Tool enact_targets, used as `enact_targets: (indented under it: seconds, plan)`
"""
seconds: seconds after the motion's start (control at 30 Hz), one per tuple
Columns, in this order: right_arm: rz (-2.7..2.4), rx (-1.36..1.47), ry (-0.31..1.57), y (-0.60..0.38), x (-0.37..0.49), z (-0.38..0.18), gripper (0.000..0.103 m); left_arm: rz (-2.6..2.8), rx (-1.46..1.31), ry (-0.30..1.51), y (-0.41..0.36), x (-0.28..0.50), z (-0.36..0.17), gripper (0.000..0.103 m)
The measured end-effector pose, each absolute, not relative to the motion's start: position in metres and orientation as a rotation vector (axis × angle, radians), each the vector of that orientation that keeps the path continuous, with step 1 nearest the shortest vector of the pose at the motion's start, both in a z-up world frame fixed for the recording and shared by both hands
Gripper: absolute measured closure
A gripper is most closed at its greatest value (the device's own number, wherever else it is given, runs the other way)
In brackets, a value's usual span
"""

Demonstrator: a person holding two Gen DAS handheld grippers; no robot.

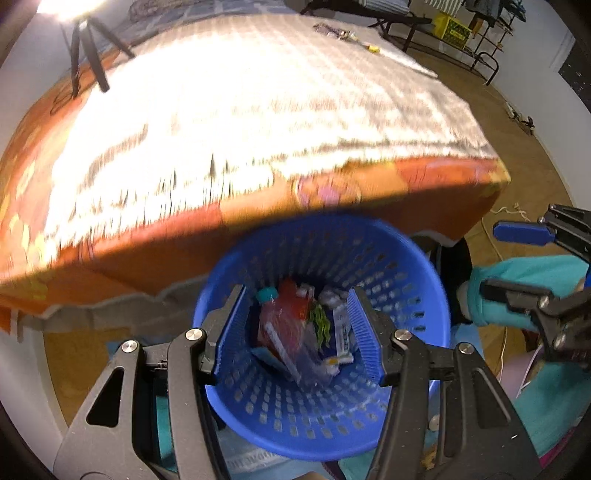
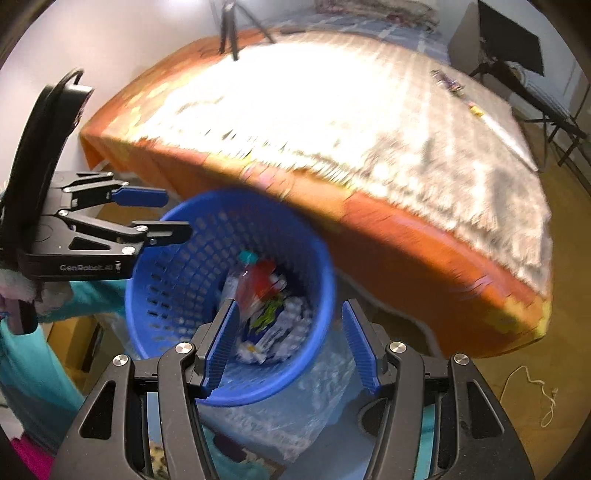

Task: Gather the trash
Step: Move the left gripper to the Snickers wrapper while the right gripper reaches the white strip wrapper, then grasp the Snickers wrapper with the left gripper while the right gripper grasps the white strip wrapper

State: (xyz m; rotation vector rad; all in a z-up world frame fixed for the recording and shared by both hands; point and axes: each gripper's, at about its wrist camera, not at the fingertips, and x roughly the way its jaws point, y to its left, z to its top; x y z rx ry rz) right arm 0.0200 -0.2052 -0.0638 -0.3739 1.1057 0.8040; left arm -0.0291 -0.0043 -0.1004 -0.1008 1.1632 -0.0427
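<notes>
Two grippers hang over a blue basket at the foot of a wide bed [image 1: 258,110], whose pale woven blanket [image 2: 351,110] lies over an orange sheet [image 1: 424,181] that shows along the near edge. On the far part of the blanket sit a few small scraps [image 1: 334,31] — too blurred and too small to make out. A black tripod [image 1: 86,51] stands on the bed's far left corner under a bright light. The perforated blue basket [image 1: 406,269] stands on the floor just beside the bed's edge, with crinkled clear plastic [image 2: 295,417] beneath it. Inside it lies the collected trash: a clear bottle with a teal cap [image 1: 267,294], a red wrapper [image 1: 291,302], a green-and-blue wrapper [image 1: 320,322] and white packets [image 1: 341,341]. The left gripper [image 1: 295,328] is above the basket's mouth, its blue-padded jaws apart with nothing between them. The right gripper [image 2: 291,343] hangs over the basket's right rim, jaws likewise apart and empty — the rim passes below the gap, not in it. A teal sleeve [image 1: 517,291] shows behind the right gripper in the left wrist view.
</notes>
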Motion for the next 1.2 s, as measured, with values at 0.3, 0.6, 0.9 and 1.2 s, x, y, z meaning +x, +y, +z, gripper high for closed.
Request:
enact_targets:
  seconds: [0.3,0.6,0.9,1.2]
  plan:
    - [0.72,-0.315,1.048,-0.248,0.09,-0.033,0.046,-0.081,-0.054,1.109,-0.012,0.033,-0.08,0.046]
    - [0.661,-0.276,1.029,-0.276,0.18,-0.009,0.046,-0.133,-0.021,1.054,-0.026,0.126,-0.057,0.046]
    - [0.623,-0.265,1.019,-0.282,0.274,-0.02,0.046,-0.158,-0.081,1.021,-0.036,0.246,-0.051,0.046]
    - [0.632,-0.265,1.0,-0.266,0.352,-0.05,0.046,-0.145,-0.163,1.016,-0.034,0.354,-0.068,0.046]
